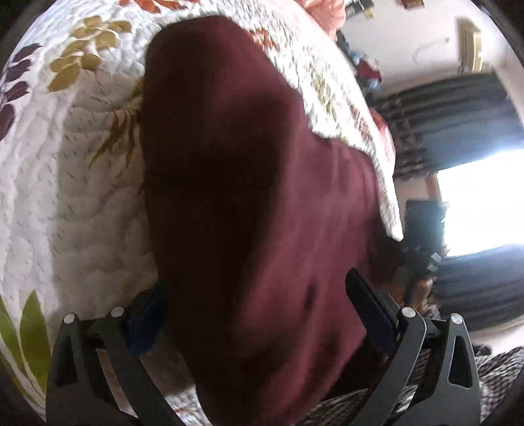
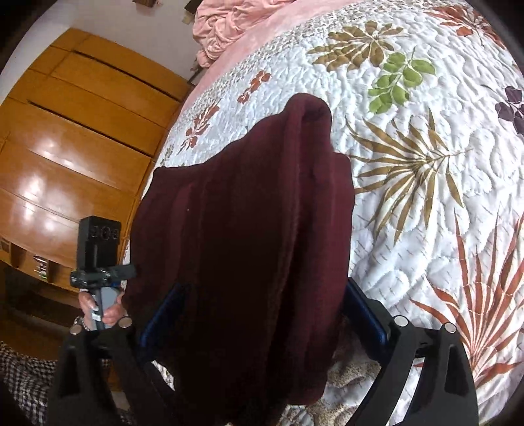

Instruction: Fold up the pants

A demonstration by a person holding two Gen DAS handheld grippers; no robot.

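Note:
Dark maroon pants (image 1: pixel 249 203) lie on a white floral quilt (image 1: pixel 65 183), stretching away across the bed. In the left wrist view the cloth fills the space between my left gripper's (image 1: pixel 255 304) wide-spread fingers and drapes over them; the jaws stand open. In the right wrist view the pants (image 2: pixel 249 229) show as a folded, layered stack that runs between my right gripper's (image 2: pixel 258 308) blue-padded fingers, which stand wide apart. The left gripper body (image 2: pixel 98 259), held by a hand, shows at the pants' left edge.
The quilt (image 2: pixel 425 196) covers the bed; a pink blanket (image 2: pixel 235 23) is bunched at its far end. A wooden wardrobe (image 2: pixel 72 131) stands left of the bed. Dark curtains (image 1: pixel 458 124) and a bright window (image 1: pixel 484 203) are to the right.

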